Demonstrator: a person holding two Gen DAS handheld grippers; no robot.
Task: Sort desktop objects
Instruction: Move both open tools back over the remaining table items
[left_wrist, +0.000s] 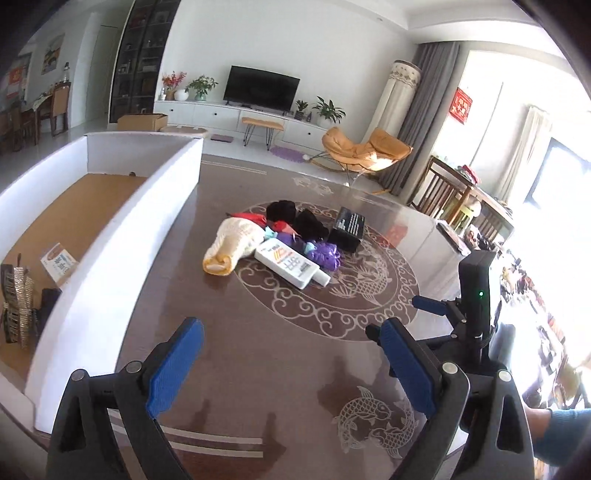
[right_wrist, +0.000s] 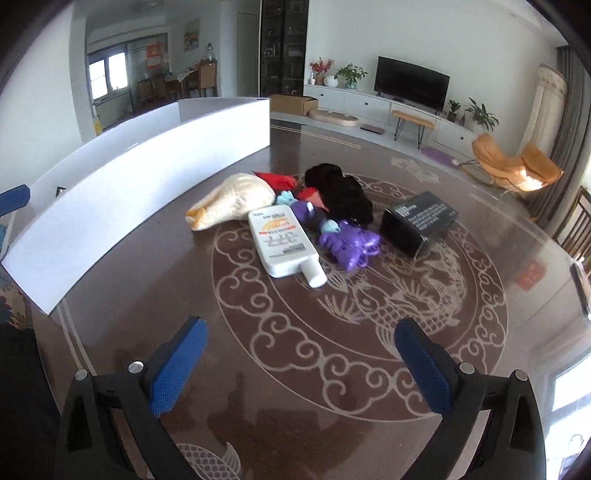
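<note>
- Left gripper (left_wrist: 291, 363): jaws spread apart, holding nothing, above the bare table (left_wrist: 258, 362).
- The white-walled box (left_wrist: 122, 236) lies ahead-left of those jaws; inside it, a small carton (left_wrist: 59, 266).
- Straight ahead of both jaw pairs, well apart, sits the pile: cream sock (right_wrist: 232, 201), white bottle (right_wrist: 284, 245), purple toy (right_wrist: 349, 245), black box (right_wrist: 419, 221).
- Right gripper (right_wrist: 301, 363): jaws wide apart, empty.
</note>
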